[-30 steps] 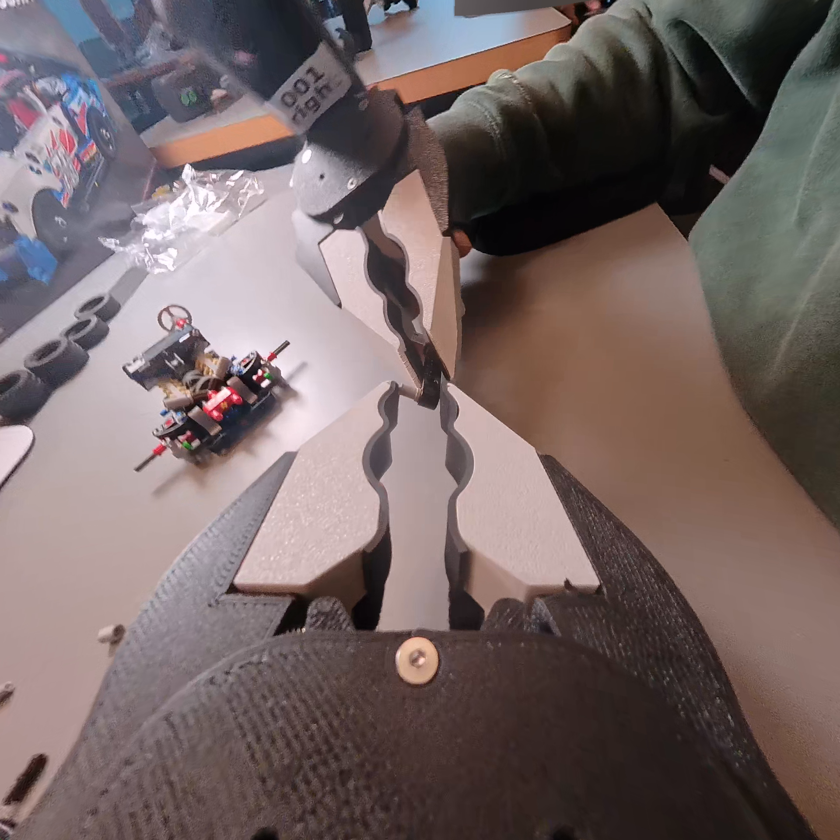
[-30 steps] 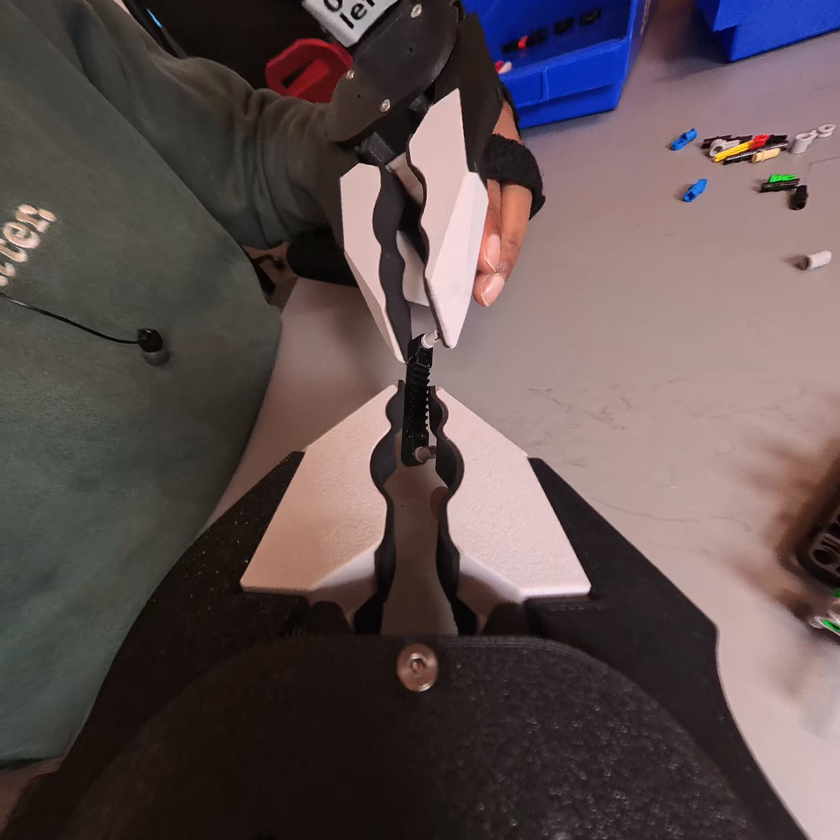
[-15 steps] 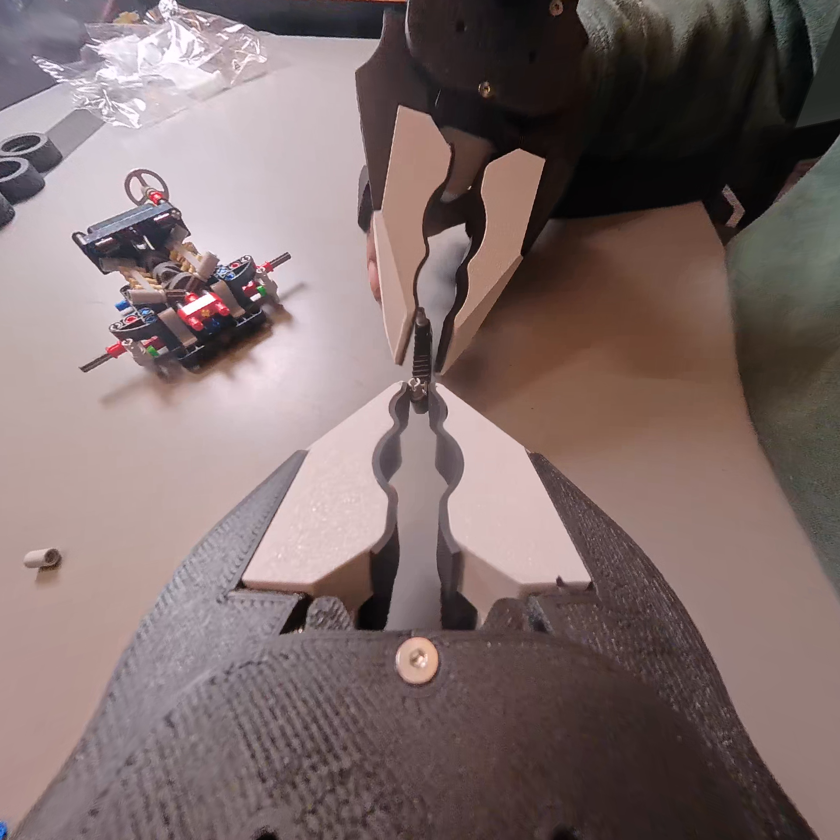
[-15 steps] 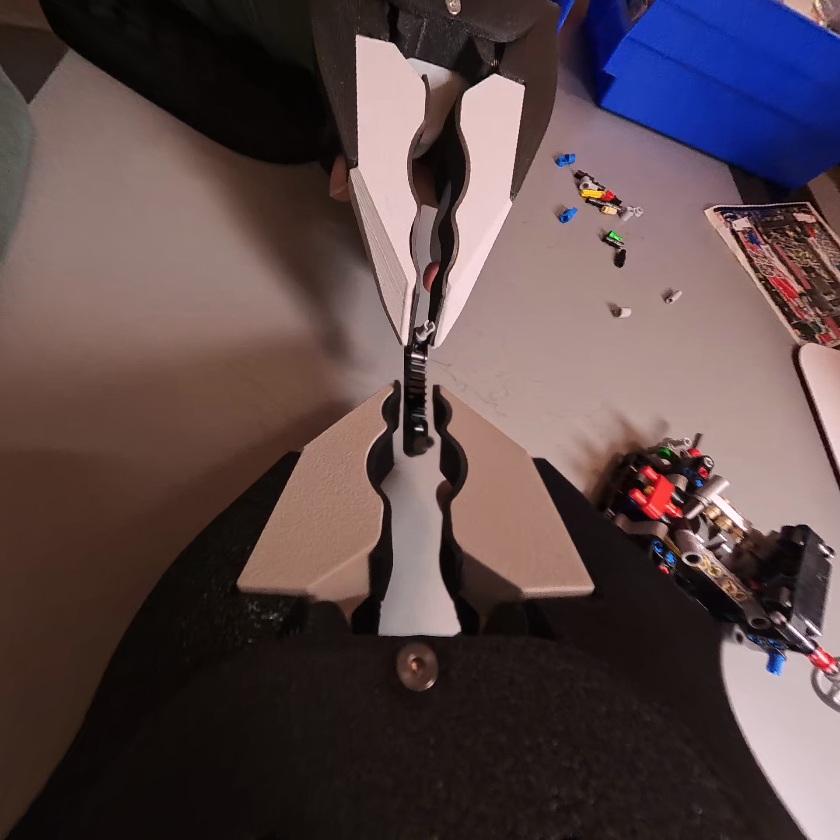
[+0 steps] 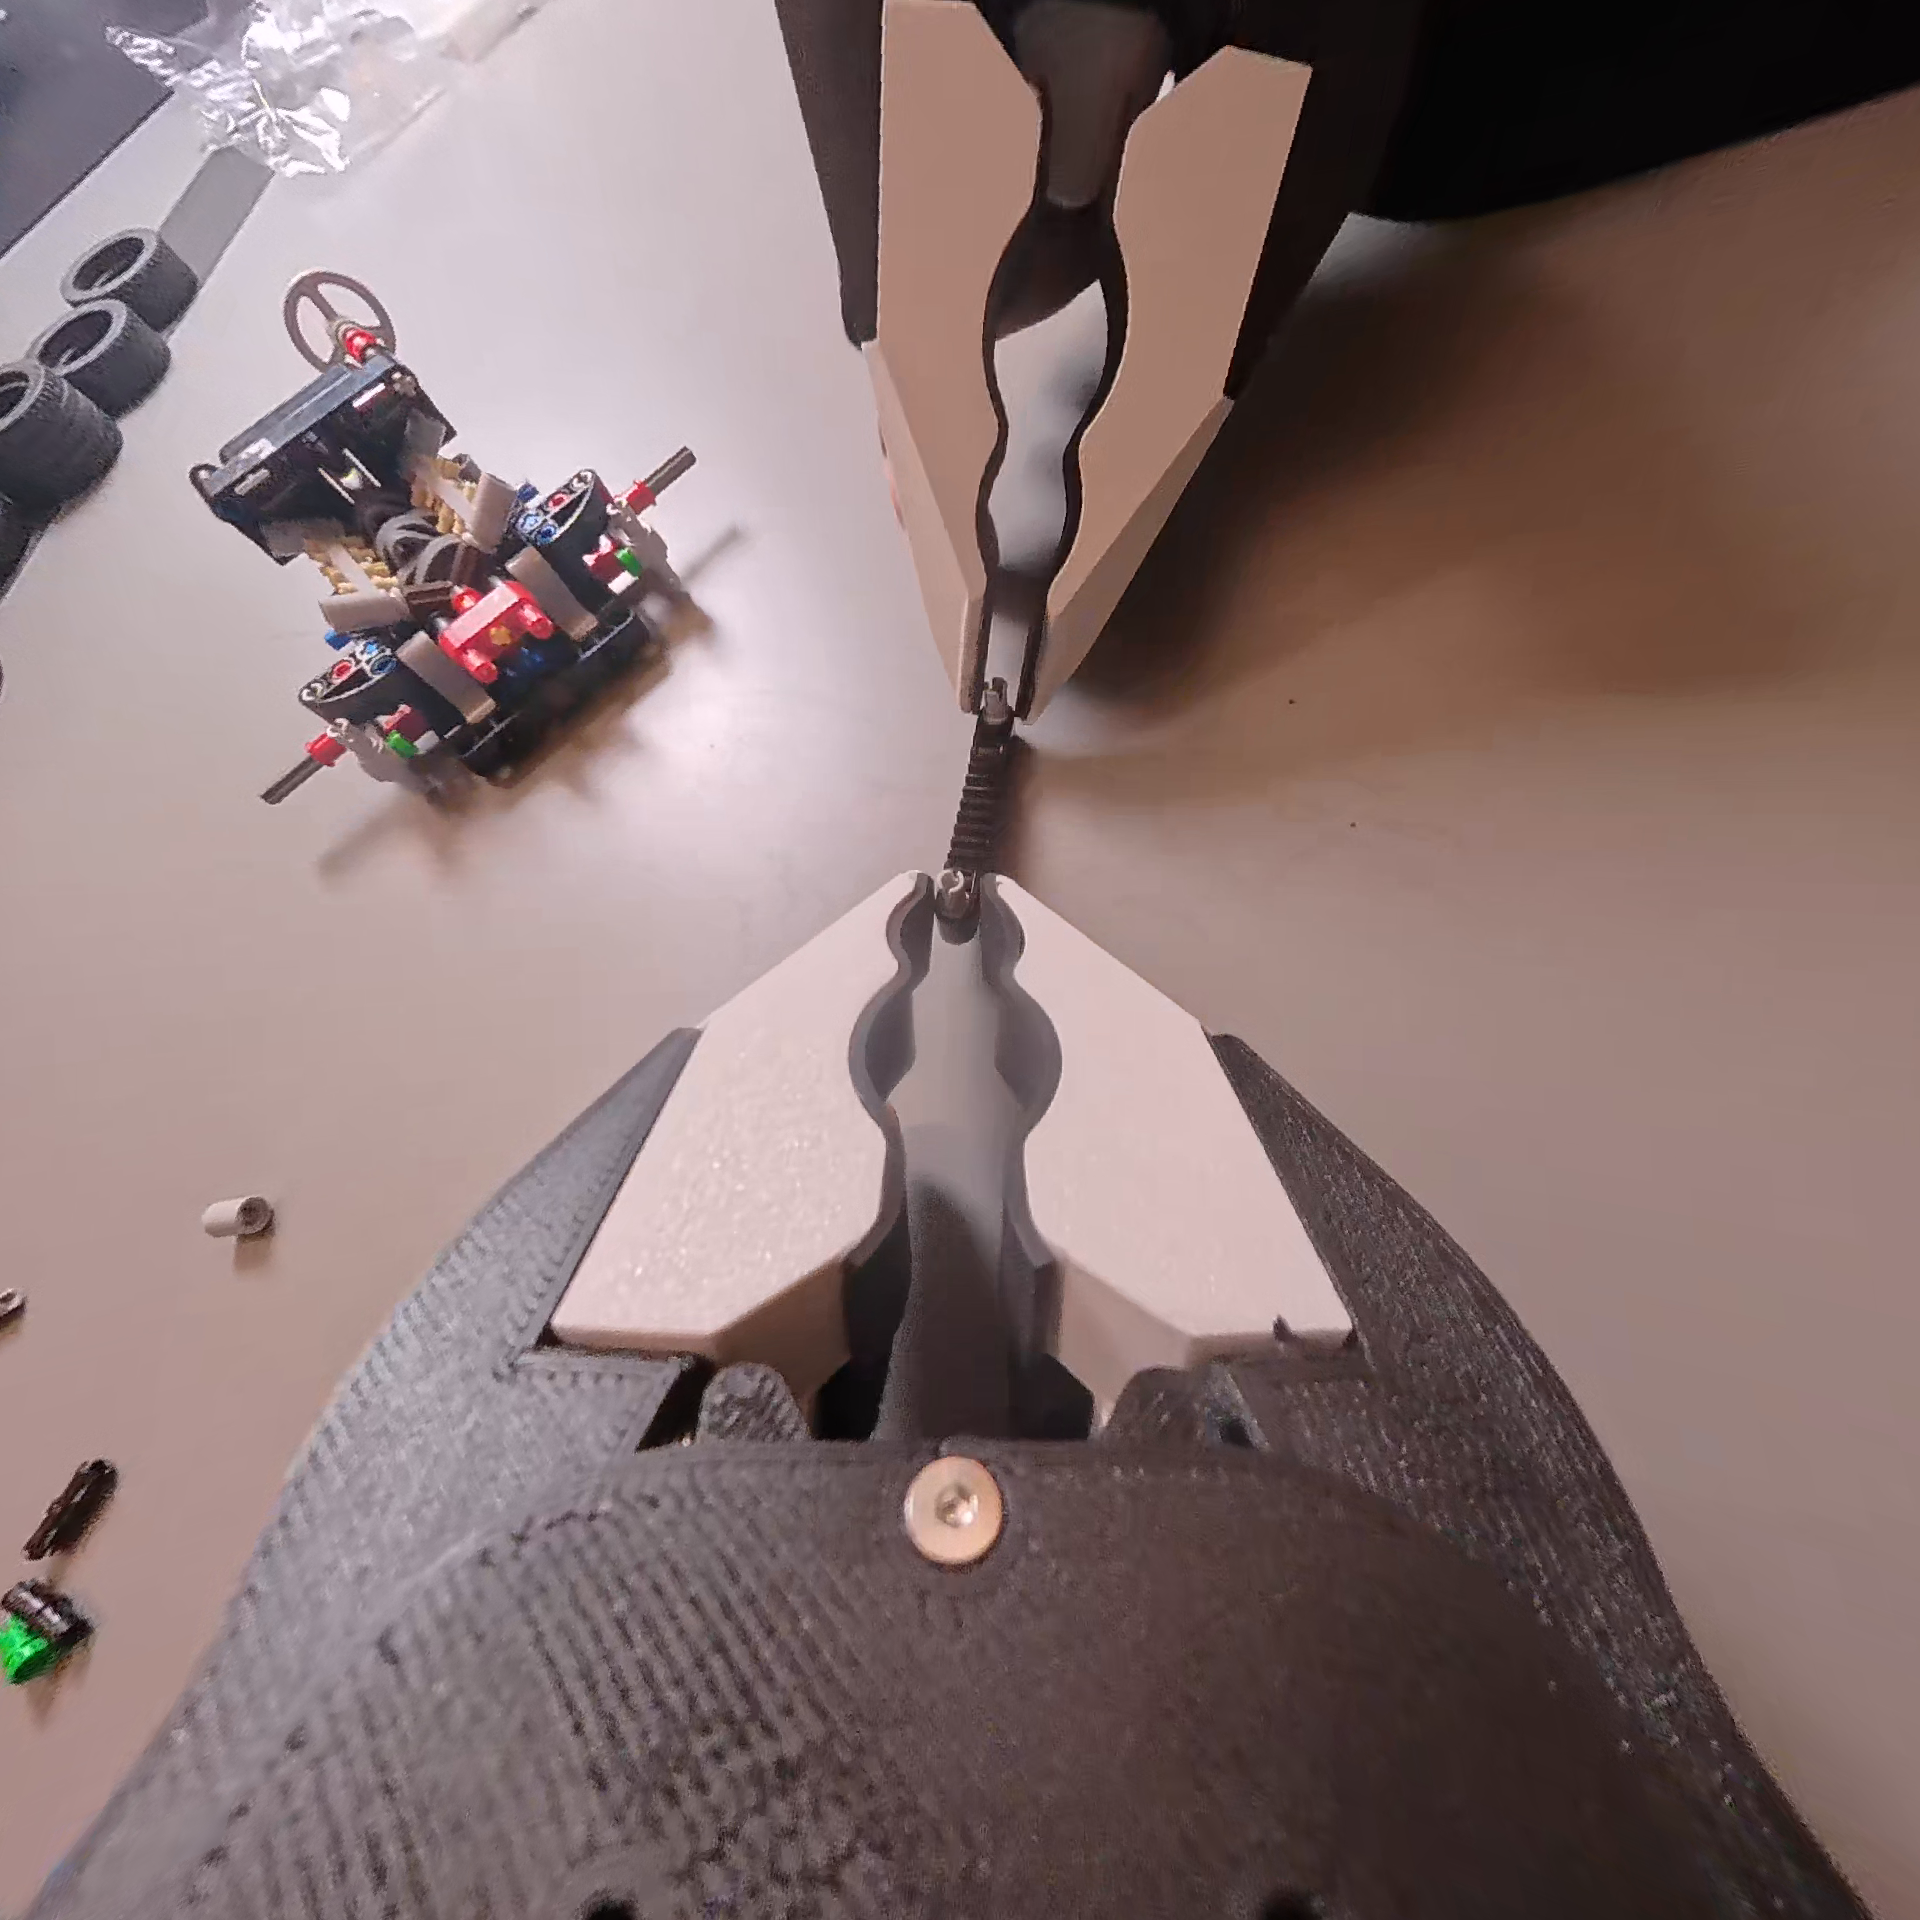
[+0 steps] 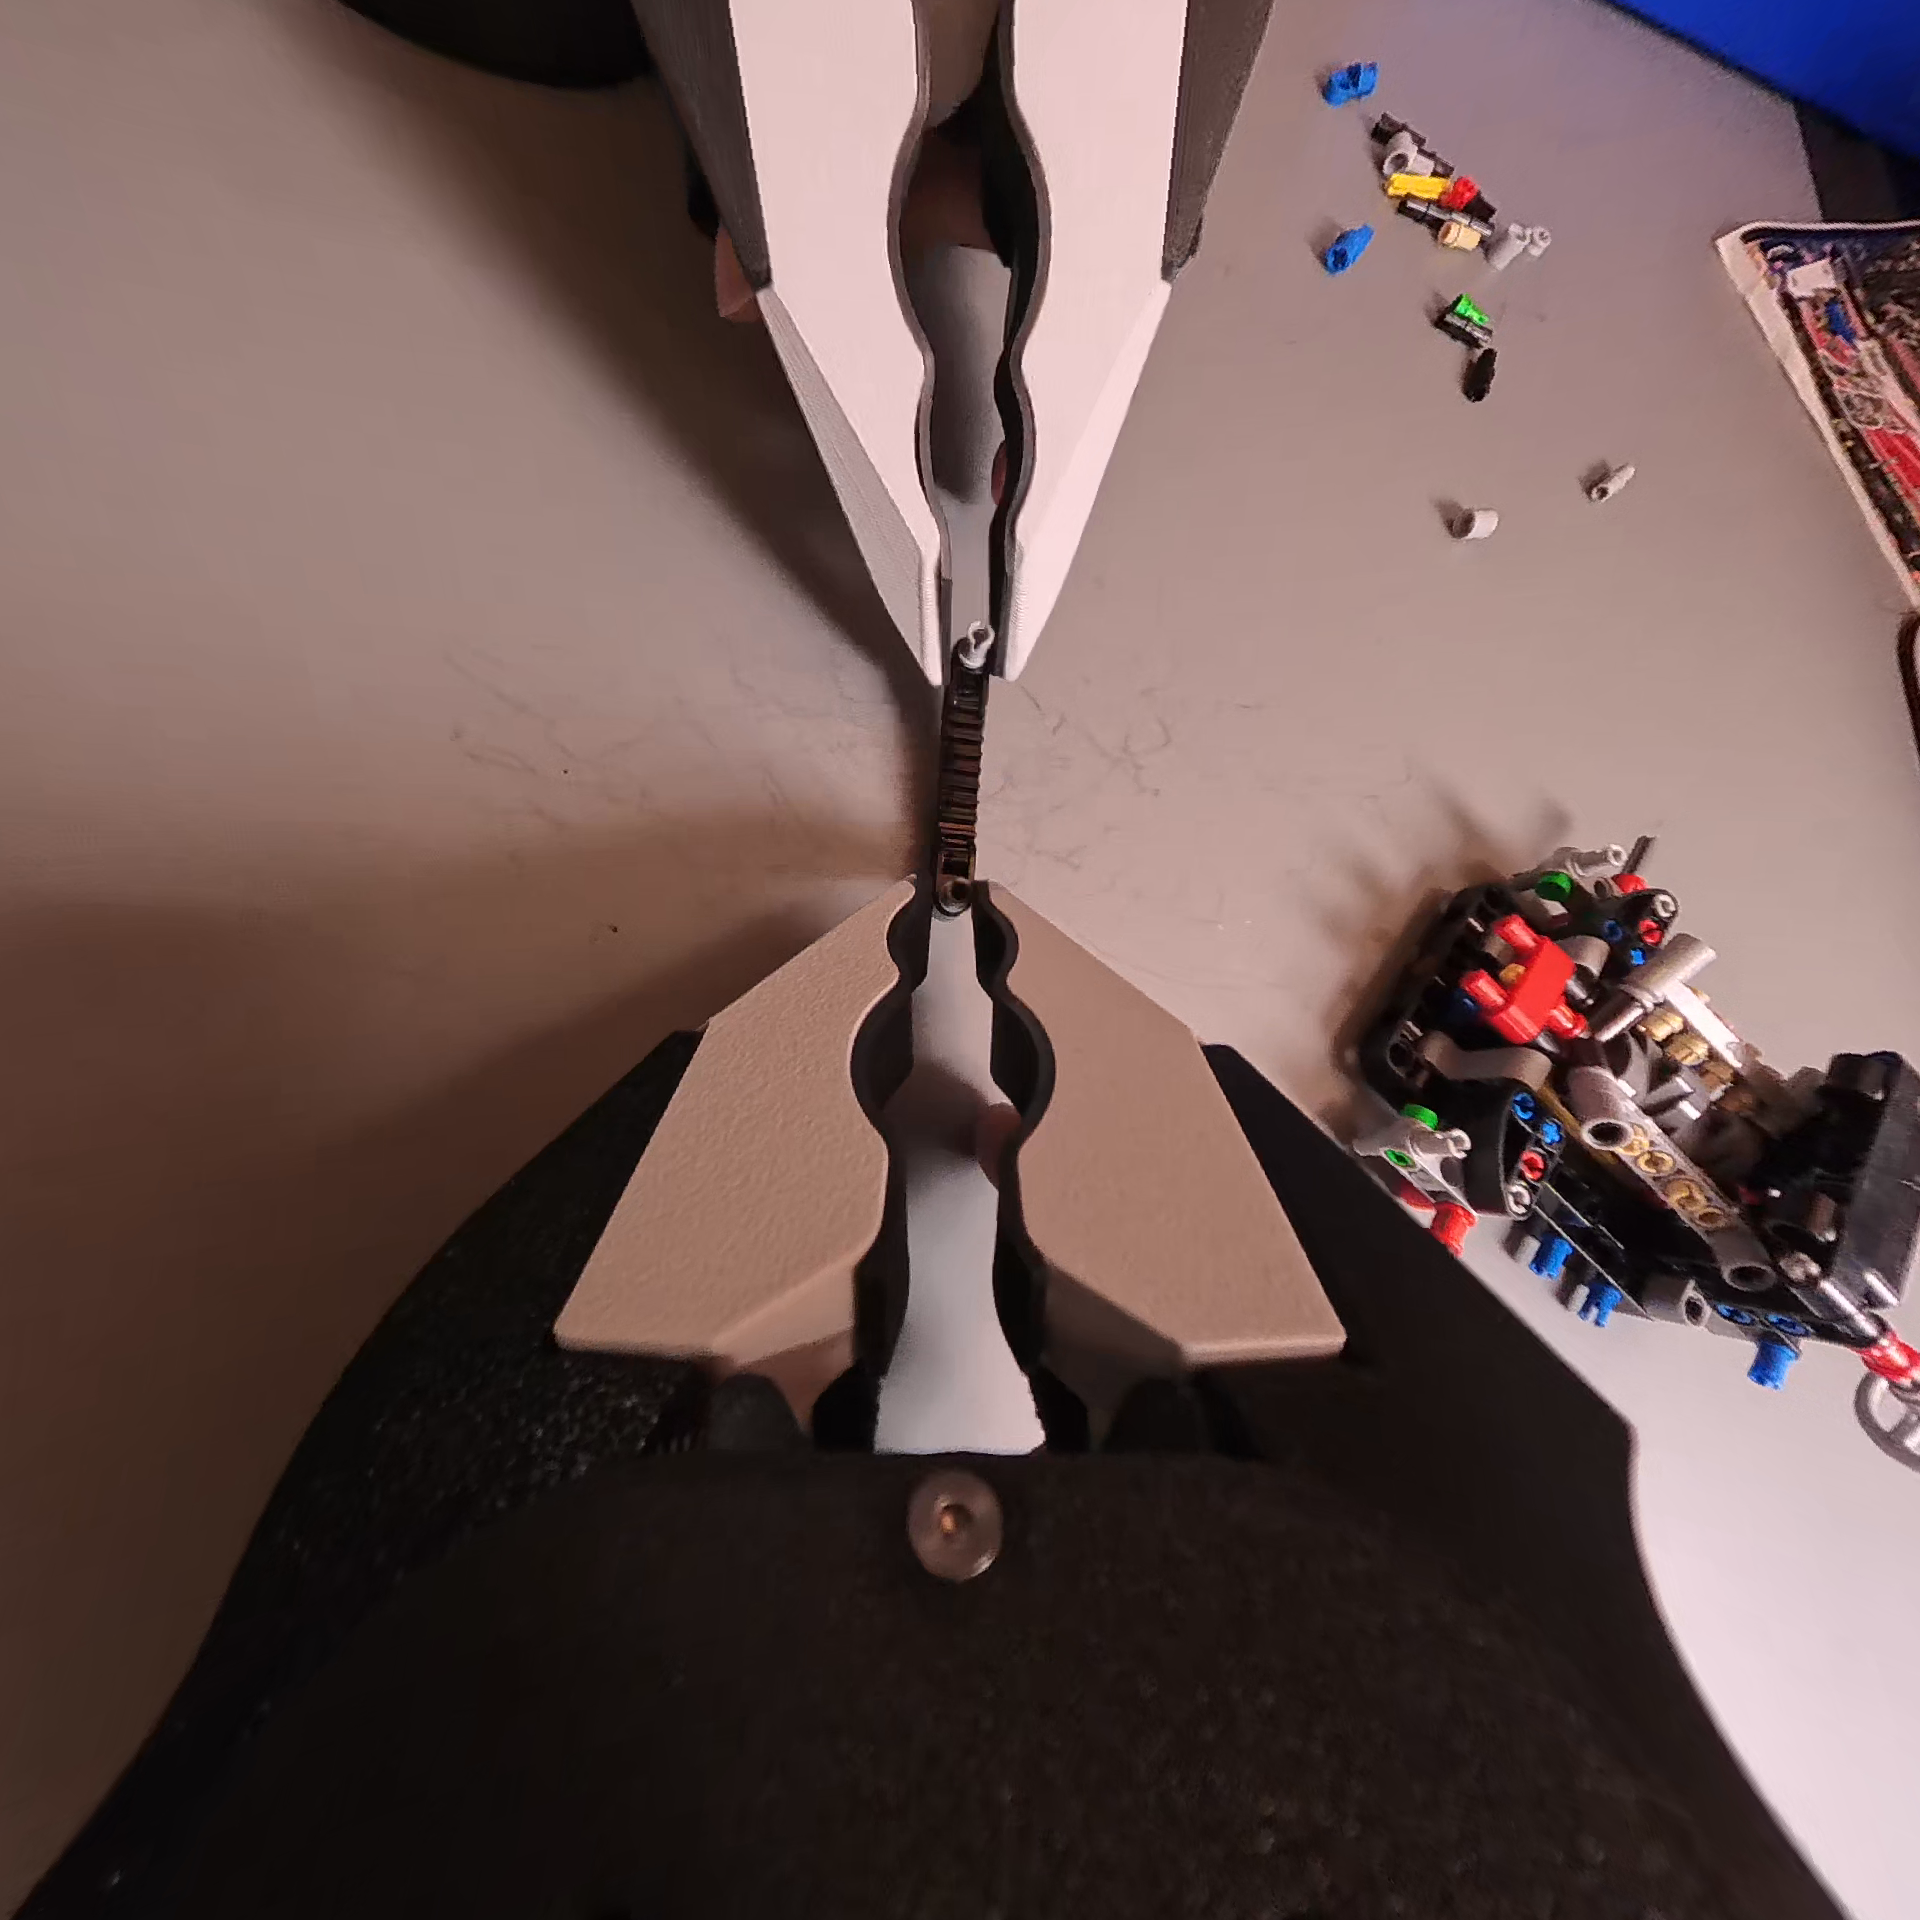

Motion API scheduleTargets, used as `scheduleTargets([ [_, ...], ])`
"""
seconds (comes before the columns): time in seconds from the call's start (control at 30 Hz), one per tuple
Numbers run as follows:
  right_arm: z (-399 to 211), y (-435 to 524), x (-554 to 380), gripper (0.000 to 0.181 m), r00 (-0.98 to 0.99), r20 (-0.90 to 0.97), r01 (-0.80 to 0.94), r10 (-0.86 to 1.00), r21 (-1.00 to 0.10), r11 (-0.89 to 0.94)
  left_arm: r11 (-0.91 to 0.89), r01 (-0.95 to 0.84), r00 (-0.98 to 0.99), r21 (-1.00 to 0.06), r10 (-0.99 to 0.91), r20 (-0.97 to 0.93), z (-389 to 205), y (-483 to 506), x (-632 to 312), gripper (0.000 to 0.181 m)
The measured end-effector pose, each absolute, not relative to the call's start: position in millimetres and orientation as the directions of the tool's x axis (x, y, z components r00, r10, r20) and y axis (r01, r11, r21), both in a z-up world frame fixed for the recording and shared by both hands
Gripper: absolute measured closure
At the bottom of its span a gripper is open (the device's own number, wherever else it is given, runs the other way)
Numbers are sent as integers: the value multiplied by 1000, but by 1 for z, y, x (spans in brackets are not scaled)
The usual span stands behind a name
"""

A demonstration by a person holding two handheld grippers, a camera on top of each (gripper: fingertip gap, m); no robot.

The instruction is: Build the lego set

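A black toothed rack (image 5: 982, 779) hangs level between my two grippers above the table; it also shows in the right wrist view (image 6: 961, 774). My left gripper (image 5: 956, 896) is shut on a small light grey pin (image 6: 975, 660) at one end of the rack. My right gripper (image 6: 951, 902) is shut on the rack's other end with just its tips. The two grippers face each other tip to tip; the right gripper (image 5: 1000, 698) shows from above in the left wrist view, the left gripper (image 6: 971, 665) in the right wrist view.
The part-built car chassis (image 5: 436, 582) with a steering wheel lies to one side on the table (image 5: 1455, 831), also in the right wrist view (image 6: 1662, 1122). Black tyres (image 5: 62, 416), a plastic bag (image 5: 281, 94), loose small parts (image 6: 1434, 208), a grey bush (image 5: 237, 1216) and a booklet (image 6: 1849, 364) lie around. The tips of one gripper are about 4 centimeters away from the tips of the other.
Both grippers have swung round and come lower over the table, still joined by the rack. The rack now sits farther out, at the very tips of the right gripper.
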State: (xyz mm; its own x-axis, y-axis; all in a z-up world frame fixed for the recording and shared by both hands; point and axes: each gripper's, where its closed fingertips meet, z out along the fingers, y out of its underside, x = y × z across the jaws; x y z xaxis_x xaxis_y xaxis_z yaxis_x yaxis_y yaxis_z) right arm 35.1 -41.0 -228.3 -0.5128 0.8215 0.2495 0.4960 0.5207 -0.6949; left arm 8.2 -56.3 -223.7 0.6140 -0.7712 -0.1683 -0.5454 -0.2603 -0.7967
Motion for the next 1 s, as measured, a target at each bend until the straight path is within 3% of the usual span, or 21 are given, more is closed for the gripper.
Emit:
scheduleTargets([
  [0.53, -230, -37, 31, 174, -478, 263, 529, 838, -676, 513, -288, -587, 638, -757, -740, -213, -232, -51, 2, 168],
  [1.0, -230, -31, 24, 173, -406, 294, 564, 865, -665, 490, -245, -339, 797, -908, -589, -139, -188, -29, -22, 153],
])
